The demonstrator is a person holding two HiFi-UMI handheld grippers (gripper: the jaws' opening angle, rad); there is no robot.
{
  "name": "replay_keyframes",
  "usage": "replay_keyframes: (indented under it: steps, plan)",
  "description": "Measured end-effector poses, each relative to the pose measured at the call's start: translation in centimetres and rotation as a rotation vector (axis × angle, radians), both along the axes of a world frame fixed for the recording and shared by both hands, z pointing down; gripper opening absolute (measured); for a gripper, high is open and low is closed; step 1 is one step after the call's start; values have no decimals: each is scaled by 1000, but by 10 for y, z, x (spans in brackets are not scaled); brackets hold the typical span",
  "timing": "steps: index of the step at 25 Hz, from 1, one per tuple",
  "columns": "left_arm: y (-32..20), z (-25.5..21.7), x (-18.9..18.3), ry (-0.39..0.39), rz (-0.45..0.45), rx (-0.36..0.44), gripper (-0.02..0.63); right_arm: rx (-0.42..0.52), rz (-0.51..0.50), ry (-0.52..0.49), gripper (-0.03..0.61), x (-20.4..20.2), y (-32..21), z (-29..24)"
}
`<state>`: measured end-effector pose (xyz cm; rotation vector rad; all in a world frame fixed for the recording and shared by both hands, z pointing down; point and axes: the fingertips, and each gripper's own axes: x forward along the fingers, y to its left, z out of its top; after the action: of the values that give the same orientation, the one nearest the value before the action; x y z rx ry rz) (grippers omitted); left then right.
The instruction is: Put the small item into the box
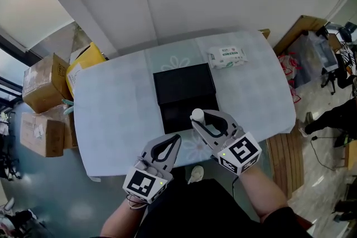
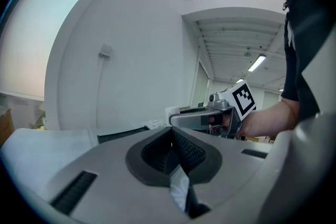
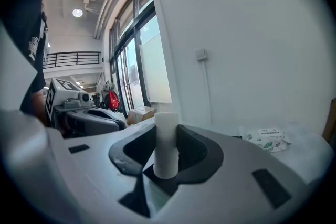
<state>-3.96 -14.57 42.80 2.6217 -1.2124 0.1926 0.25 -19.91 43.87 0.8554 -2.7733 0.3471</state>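
A black box (image 1: 184, 83) lies open in the middle of the white-covered table (image 1: 111, 103), its near half (image 1: 177, 114) just ahead of my grippers. My right gripper (image 1: 199, 120) hovers over that near half, shut on a small white cylinder (image 1: 197, 115) that stands upright between its jaws. In the right gripper view the cylinder (image 3: 167, 144) sits clamped between the dark pads (image 3: 197, 152). My left gripper (image 1: 172, 142) is at the table's front edge, left of the right one, with its jaws together and nothing in them. In the left gripper view its tips (image 2: 171, 134) meet.
A pack of wipes (image 1: 226, 57) lies at the table's far right. Cardboard boxes (image 1: 42, 81) and a yellow bag (image 1: 83, 61) stand on the floor to the left. A wooden bench (image 1: 284, 153) is at the right. A white wall runs behind the table.
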Motion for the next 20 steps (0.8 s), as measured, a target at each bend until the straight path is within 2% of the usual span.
replay_keyframes:
  steps: [6,13,20]
  plan:
    - [-18,34,0,-7,35,-73,8,-49,-52,133,127,-12,-25,53]
    - [-38,60,-7,-29,70,-91,8,-87,-136,290,127,-24,-41,109]
    - [-43,80,-12,-38,94,-114,8,-66,-288,586,127,-30,-42,166]
